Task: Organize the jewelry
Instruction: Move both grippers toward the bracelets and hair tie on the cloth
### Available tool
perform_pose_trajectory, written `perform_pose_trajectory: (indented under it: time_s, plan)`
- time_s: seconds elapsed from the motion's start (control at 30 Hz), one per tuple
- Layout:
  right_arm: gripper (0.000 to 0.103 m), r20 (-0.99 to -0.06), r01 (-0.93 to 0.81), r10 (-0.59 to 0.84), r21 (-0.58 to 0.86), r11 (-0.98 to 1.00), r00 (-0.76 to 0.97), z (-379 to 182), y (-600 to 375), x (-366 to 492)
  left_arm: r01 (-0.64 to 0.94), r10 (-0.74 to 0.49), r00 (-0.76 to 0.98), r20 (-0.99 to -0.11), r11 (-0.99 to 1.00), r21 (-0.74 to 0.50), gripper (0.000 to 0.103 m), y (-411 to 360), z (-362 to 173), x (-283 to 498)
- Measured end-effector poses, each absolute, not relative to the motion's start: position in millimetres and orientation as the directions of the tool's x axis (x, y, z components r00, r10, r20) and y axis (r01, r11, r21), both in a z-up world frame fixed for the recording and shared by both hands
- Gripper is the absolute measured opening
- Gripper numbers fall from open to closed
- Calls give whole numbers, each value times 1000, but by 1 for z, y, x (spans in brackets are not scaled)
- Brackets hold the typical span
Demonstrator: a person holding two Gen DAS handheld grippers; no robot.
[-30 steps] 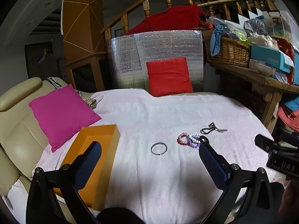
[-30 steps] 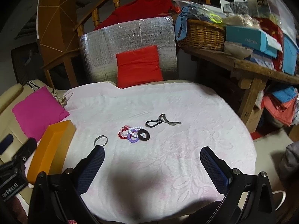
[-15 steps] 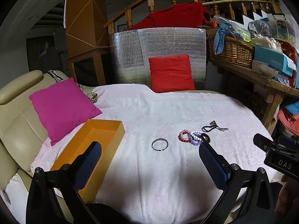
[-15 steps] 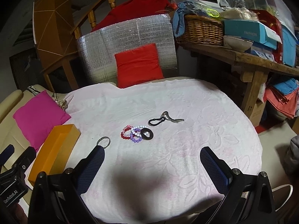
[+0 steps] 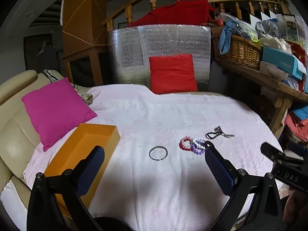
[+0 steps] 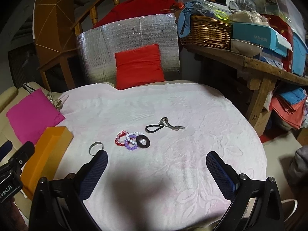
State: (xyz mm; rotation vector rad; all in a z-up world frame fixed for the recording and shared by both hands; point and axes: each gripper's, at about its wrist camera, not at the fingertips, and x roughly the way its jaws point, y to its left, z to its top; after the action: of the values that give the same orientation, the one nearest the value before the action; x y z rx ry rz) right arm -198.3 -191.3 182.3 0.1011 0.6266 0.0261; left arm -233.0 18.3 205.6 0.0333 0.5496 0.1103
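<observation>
A silver bangle (image 5: 158,153) (image 6: 96,147) lies flat on the pale pink cloth (image 5: 173,115). Right of it sit red, white and purple bead bracelets (image 5: 192,145) (image 6: 127,139), with a black ring-shaped piece (image 6: 142,141) against them. Farther back lies a black loop joined to a metal clip (image 5: 218,133) (image 6: 163,126). An open orange box (image 5: 80,154) (image 6: 46,154) stands at the left edge. My left gripper (image 5: 154,165) hovers open over the bangle's near side. Open and holding nothing, my right gripper (image 6: 156,170) hangs in front of the bracelets.
A pink cushion (image 5: 55,109) rests on the cream sofa (image 5: 13,130) at left. A red cushion (image 5: 172,73) leans on a silver foil panel (image 5: 159,48) at the back. A wooden bench (image 6: 256,65) with a wicker basket (image 6: 207,29) and boxes stands at right.
Both grippers have risen and tilted a little, so the box's inside now shows in the left view. The jewelry has not moved. Both grippers stay open.
</observation>
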Motion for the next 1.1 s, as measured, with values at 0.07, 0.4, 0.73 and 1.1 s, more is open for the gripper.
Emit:
perform_pose_trajectory:
  time_s: [0.07, 0.4, 0.73, 1.1]
  plan:
    - [103, -585, 5, 56, 103, 995, 809, 181, -193, -191, -89, 117, 839, -531, 993, 77, 103, 17, 202, -225]
    - [103, -558, -60, 97, 84, 995, 824, 174, -198, -156, -98, 139, 839, -526, 990, 104, 103, 11, 187, -195]
    - [103, -572, -80, 139, 127, 989, 808, 155, -213, -130, -113, 161, 845, -510, 986, 125, 103, 3, 174, -162]
    - [103, -574, -85, 155, 147, 985, 804, 147, -216, -126, -146, 180, 831, -526, 984, 107, 103, 11, 161, -140]
